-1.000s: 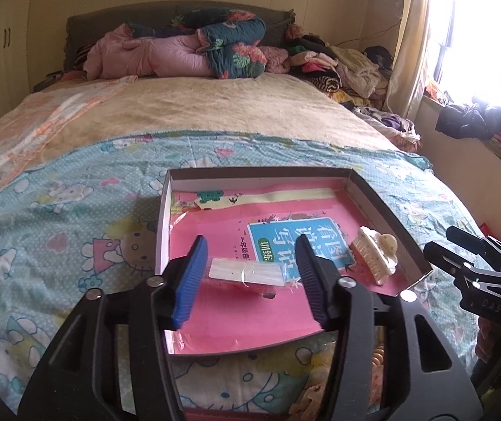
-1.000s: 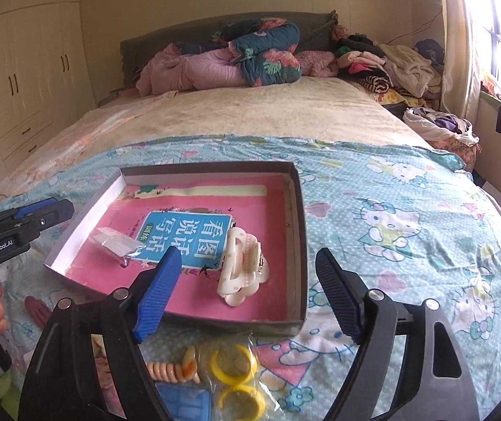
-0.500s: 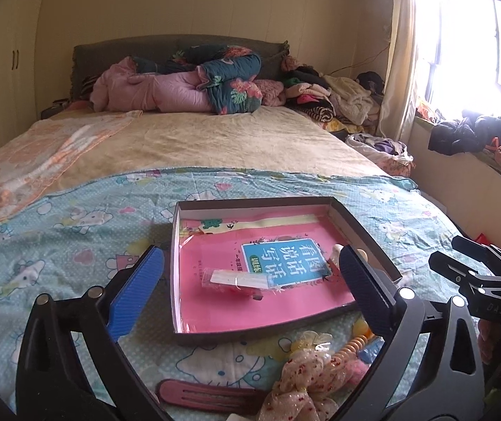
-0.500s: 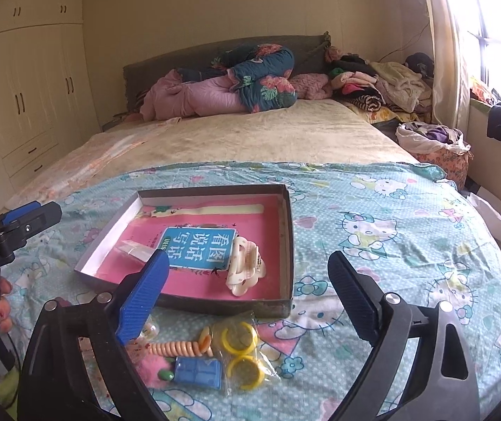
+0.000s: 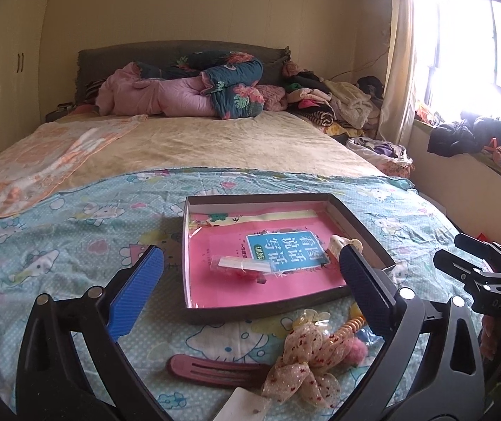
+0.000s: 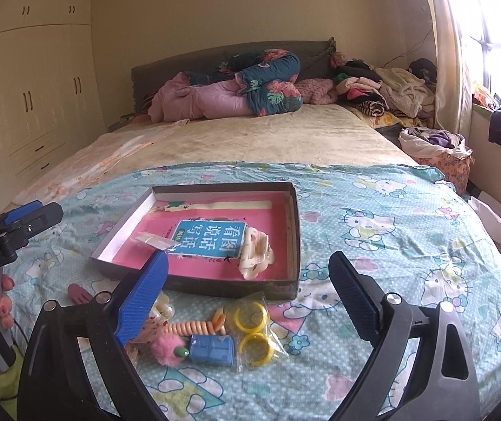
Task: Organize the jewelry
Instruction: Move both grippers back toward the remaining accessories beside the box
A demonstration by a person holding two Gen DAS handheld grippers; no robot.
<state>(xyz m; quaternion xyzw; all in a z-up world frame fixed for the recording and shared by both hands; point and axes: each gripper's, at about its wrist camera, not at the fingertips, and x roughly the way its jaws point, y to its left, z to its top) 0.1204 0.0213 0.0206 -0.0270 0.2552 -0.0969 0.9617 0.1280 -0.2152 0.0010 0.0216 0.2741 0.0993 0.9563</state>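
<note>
The left gripper [image 5: 250, 284] is held with its jaws spread wide and nothing between them; they have just been opening. The right gripper [image 6: 246, 291] is likewise spread wide and empty, its jaws also just opened. Both are poised above the near edge of the bed, short of the shallow box [image 6: 294, 217].

The step in hand is judged to be a pause between placements: two items are already lodged in the box, and the rest are yet to be fetched. One cream claw clip [image 6: 255, 254] is seen lying on the pink liner towards the box's right wall, and one small clear packet [image 5: 245, 265] towards its left.

Outside, on the patterned sheet [image 6: 373, 217] just in front of the box, the remainder is counted: one bag of two yellow rings [image 6: 252, 329], one blue card [image 6: 211, 349], one orange coil tie [image 6: 190, 326], one pink pompom [image 6: 169, 347], one sheer spotted bow [image 5: 303, 365] and one dark pink flat clip [image 5: 211, 370].

A descent onto one of these loose pieces is called for next, with the jaws narrowed around a single item.
</note>
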